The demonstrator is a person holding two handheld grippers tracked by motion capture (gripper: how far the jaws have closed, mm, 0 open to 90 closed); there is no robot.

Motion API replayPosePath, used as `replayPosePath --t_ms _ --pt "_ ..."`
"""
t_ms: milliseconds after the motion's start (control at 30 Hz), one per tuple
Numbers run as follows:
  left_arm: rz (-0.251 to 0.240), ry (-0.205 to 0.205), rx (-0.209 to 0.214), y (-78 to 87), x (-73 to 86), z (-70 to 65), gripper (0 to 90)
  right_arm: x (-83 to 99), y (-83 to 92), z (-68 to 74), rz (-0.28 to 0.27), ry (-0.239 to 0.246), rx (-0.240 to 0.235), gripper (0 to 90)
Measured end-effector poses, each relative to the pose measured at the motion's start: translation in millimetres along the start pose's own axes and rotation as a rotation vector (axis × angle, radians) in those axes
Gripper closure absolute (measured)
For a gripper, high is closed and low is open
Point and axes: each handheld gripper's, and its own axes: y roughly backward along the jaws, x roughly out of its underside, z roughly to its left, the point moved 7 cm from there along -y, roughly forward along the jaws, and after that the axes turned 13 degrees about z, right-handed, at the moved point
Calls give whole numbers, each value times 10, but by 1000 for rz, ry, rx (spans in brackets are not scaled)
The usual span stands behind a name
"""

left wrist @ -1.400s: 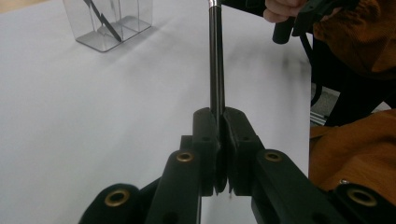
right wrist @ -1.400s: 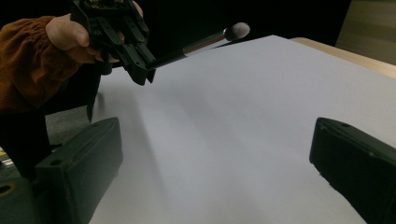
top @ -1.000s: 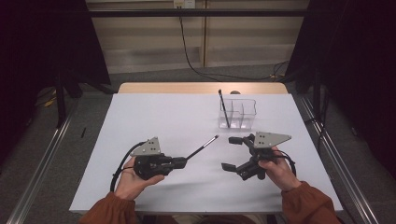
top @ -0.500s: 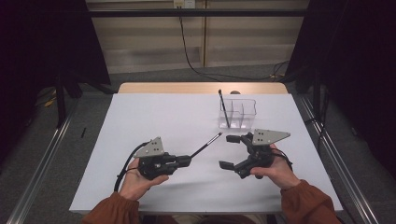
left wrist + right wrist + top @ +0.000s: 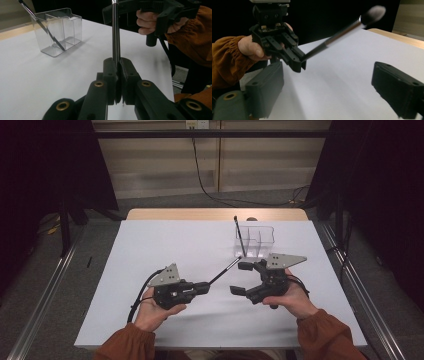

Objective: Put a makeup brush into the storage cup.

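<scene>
My left gripper (image 5: 206, 286) is shut on the black handle of a makeup brush (image 5: 222, 271), which slants up and right over the white table (image 5: 165, 245). In the left gripper view the jaws (image 5: 117, 62) pinch the handle (image 5: 115, 32) upright. My right gripper (image 5: 241, 278) stands open facing it, and its jaws have just been closing a little. The brush's bristle end (image 5: 374, 11) sits by the far jaw, with no pad pressing on it. The right gripper view has the left gripper (image 5: 298, 65) straight ahead.
A clear plastic organizer (image 5: 262, 237) with compartments stands at the back right of the table. A second dark brush (image 5: 240, 237) leans in its left compartment. A wooden edge (image 5: 215, 214) runs along the table's far side.
My left gripper has edged right and slightly away with the brush, bringing its tip nearer the right gripper. The right gripper's jaws have narrowed slightly.
</scene>
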Motion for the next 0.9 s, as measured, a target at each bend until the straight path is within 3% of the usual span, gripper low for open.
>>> replayPosePath --t_ms 267,533,900 --pt "26 -14 7 -71 59 -51 841 -16 -6 -23 -21 -26 -16 266" --pt "26 -14 10 -100 68 -56 841 -35 10 -28 -54 -59 -55 495" --pt "62 -35 16 -189 136 -77 840 -5 -4 -37 -42 -69 -92 723"
